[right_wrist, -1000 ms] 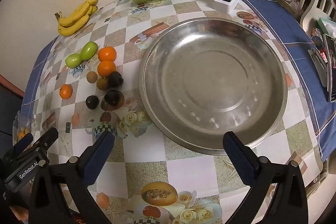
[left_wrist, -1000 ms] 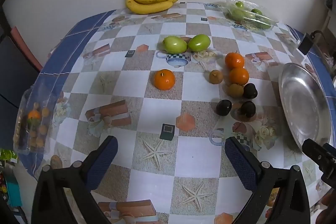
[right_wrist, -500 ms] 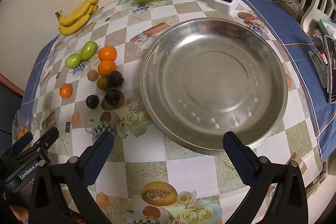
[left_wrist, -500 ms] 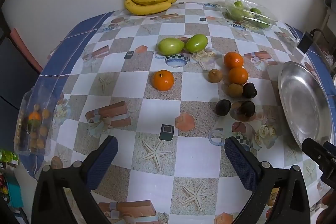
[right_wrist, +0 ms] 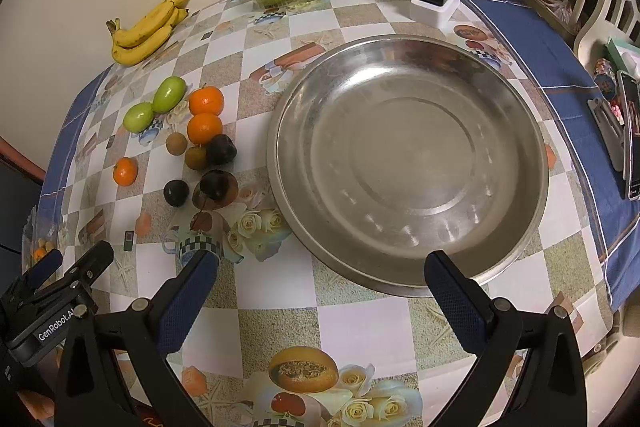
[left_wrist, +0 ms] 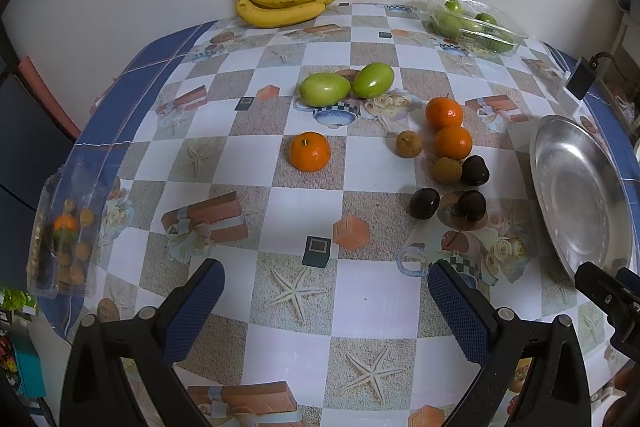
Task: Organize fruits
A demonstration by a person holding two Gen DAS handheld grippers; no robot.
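Mostly nothing has moved — both the left gripper (left_wrist: 324, 303) and right gripper (right_wrist: 320, 291) stay wide and empty above the table (left_wrist: 372, 291), the fruit (left_wrist: 310, 151) still sits beside the bare metal plate (right_wrist: 408, 151) — sorting hasn't begun.

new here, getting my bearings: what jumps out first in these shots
A big round empty steel tray fills the table's right side. Left of it lies a loose cluster of orange tangerines, dark plums and two green fruits. A yellow banana bunch lies at the far edge by the wall.
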